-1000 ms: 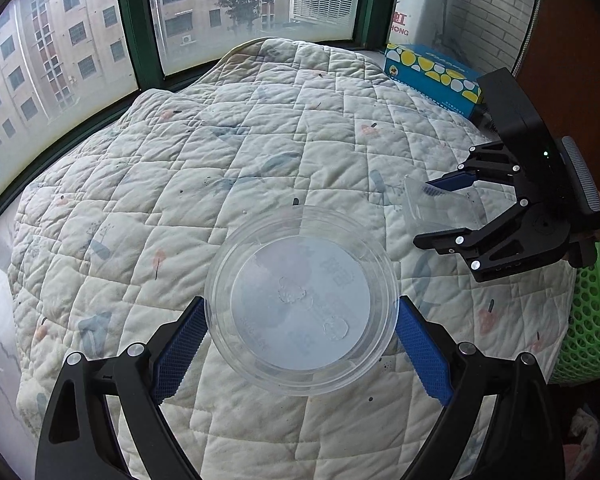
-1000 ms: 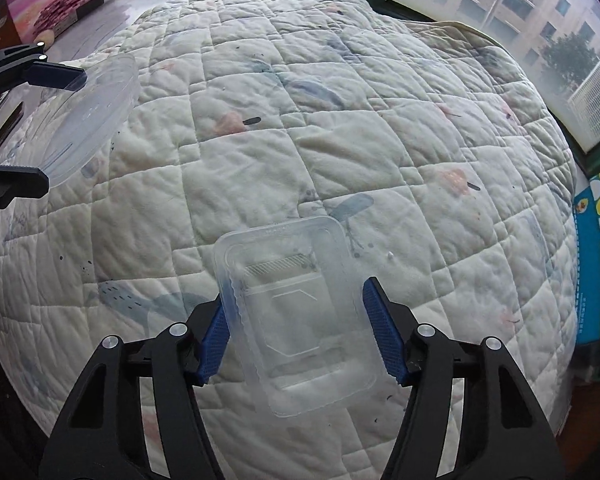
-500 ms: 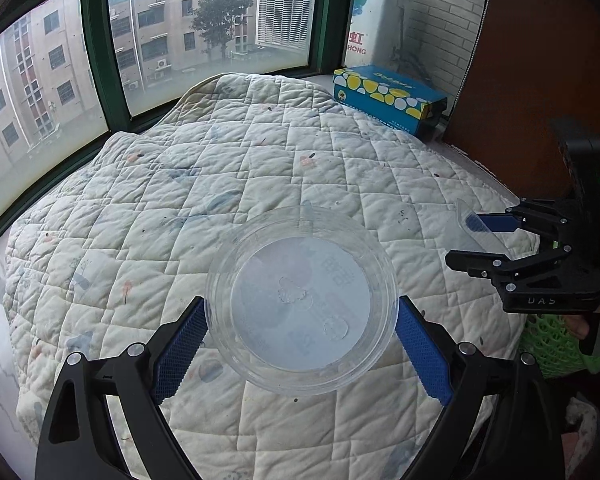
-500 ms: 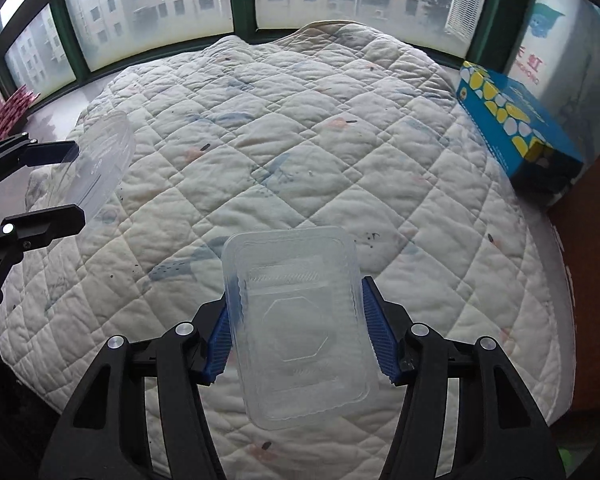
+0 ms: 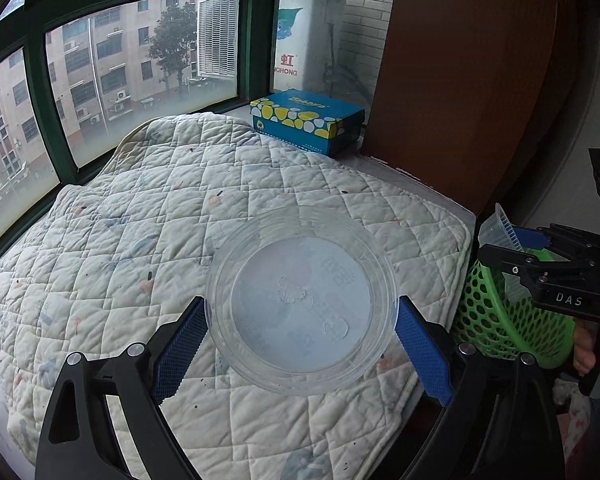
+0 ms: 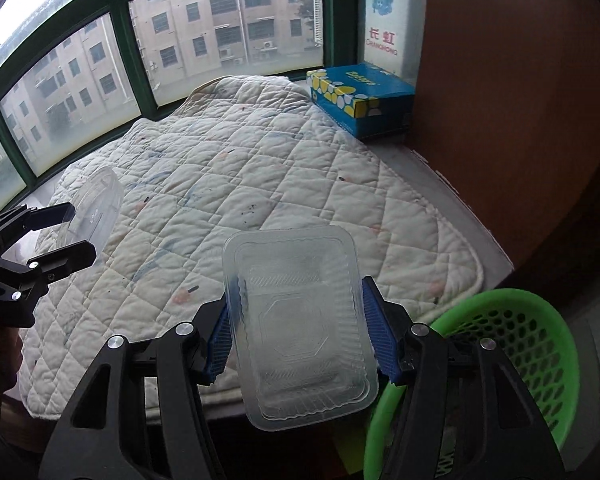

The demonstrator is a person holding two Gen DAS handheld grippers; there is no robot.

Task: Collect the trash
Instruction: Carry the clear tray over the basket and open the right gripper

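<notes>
right gripper [image 6: 296, 344]: jaws part-way in, blue pads clamped on both long sides of clear rectangular tray [image 6: 300, 320], tray held flat-side to camera, front end sticking out past the fingertips
tray handling: thin clear plastic, very light, flexes and buckles if squeezed hard, slick walls; judged best held across the long sides near the rim where it is stiffest, light squeeze only
right pose: pointing steeply down and forward, tray hanging just beside the rim of green basket [image 6: 512, 344], which sits low to the right of the fingers off the bed edge; not over the opening yet
left gripper [image 5: 300, 348]: jaws wide, pads pressed on opposite edges of round clear lid [image 5: 300, 300], held flat, face to camera
lid handling: light, thin, springy, smooth rim could pop out of the pads; grip across the full width on the rim as now
left pose: tilted down over quilt [image 5: 188, 224], basket ahead and to the right, near but not under the lid
other view: right gripper seen from the left camera at far right above the basket, person's fingers on its handle
beyond: blue patterned box [image 6: 360, 96] at far end of quilt by window [image 5: 140, 72], wooden panel on the right
step judged: carrying both pieces to the basket, drop not yet done
</notes>
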